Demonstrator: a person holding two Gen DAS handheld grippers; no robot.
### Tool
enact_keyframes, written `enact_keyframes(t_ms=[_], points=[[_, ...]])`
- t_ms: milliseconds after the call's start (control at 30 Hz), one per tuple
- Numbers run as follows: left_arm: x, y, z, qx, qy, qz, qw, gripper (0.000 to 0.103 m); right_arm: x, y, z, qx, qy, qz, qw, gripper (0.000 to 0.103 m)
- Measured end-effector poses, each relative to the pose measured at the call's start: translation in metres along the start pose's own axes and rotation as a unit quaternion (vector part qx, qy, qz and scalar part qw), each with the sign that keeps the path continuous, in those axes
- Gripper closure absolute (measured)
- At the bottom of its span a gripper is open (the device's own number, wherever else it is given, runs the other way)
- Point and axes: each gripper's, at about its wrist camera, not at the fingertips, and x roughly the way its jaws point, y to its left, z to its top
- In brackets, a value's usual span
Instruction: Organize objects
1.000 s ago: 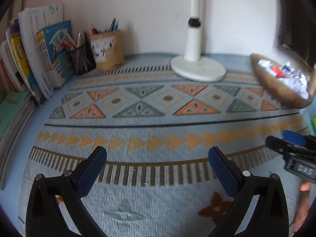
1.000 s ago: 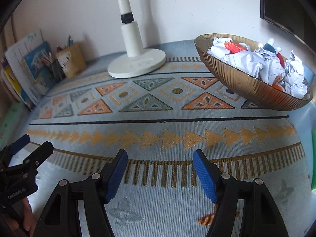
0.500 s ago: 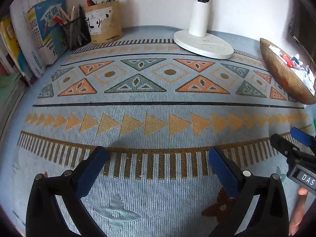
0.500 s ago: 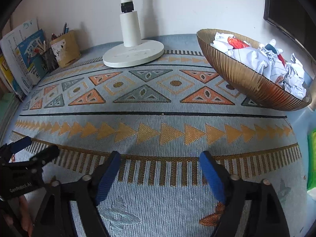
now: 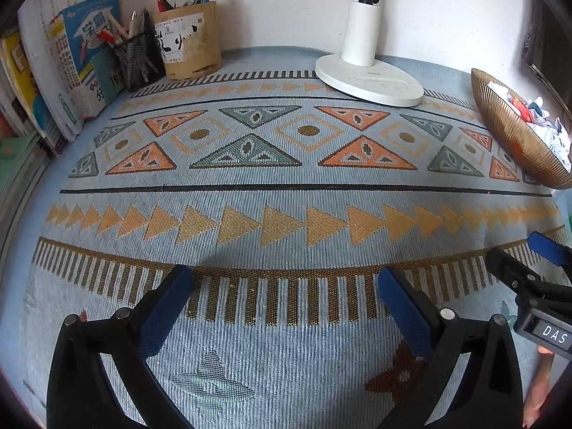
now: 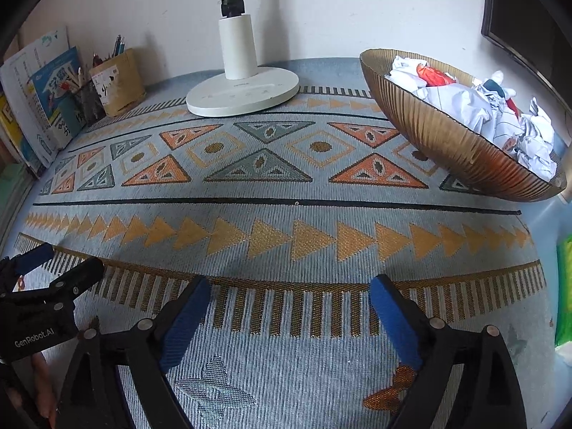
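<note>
While our left gripper (image 5: 286, 279) and right gripper (image 6: 289, 286) hover side by side over the patterned blue woven cloth covering the table (image 5: 286, 186), both sets of blue-padded fingers (image 5: 168, 304) stand wide apart with nothing between them. Ahead and to the right of our right fingers (image 6: 393, 318) we see a ribbed amber-gold bowl (image 6: 447, 143), tilted, filled with crumpled white paper balls (image 6: 464, 103) mixed with bits of red and dark blue. From the left view the same bowl (image 5: 514, 136) sits far right of our fingers, its paper (image 5: 543, 125) just showing over the rim. Far ahead and left of our left fingers stands a round tan cardboard pen holder (image 5: 189, 46) with pens and pencils poking out, touching a black mesh pen cup (image 5: 139, 60) that is also stuffed with pens. Left of these lean colourful upright books (image 5: 71, 68). Straight ahead, beyond our fingers, rests the white round-based desk lamp (image 5: 368, 78).
</note>
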Motion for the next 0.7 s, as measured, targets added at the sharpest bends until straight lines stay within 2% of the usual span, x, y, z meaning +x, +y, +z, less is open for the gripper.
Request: enact_keyframes(t_ms=[367, 533, 700], points=[[0.0010, 0.0008, -0.0004, 0.000, 0.000, 0.000, 1.0000, 0.000, -0.0002, 0.0013, -0.0004, -0.001, 0.001, -0.002, 1.000, 0.009], [0.0008, 0.0006, -0.0011, 0.001, 0.000, 0.000, 1.0000, 0.000, 0.0018, 0.0009, -0.0004, -0.001, 0.005, -0.006, 1.000, 0.003], [0.0011, 0.0008, -0.0015, 0.001, 0.000, 0.000, 1.0000, 0.000, 0.0030, -0.0015, 0.0005, 0.003, 0.008, -0.005, 1.000, 0.002]])
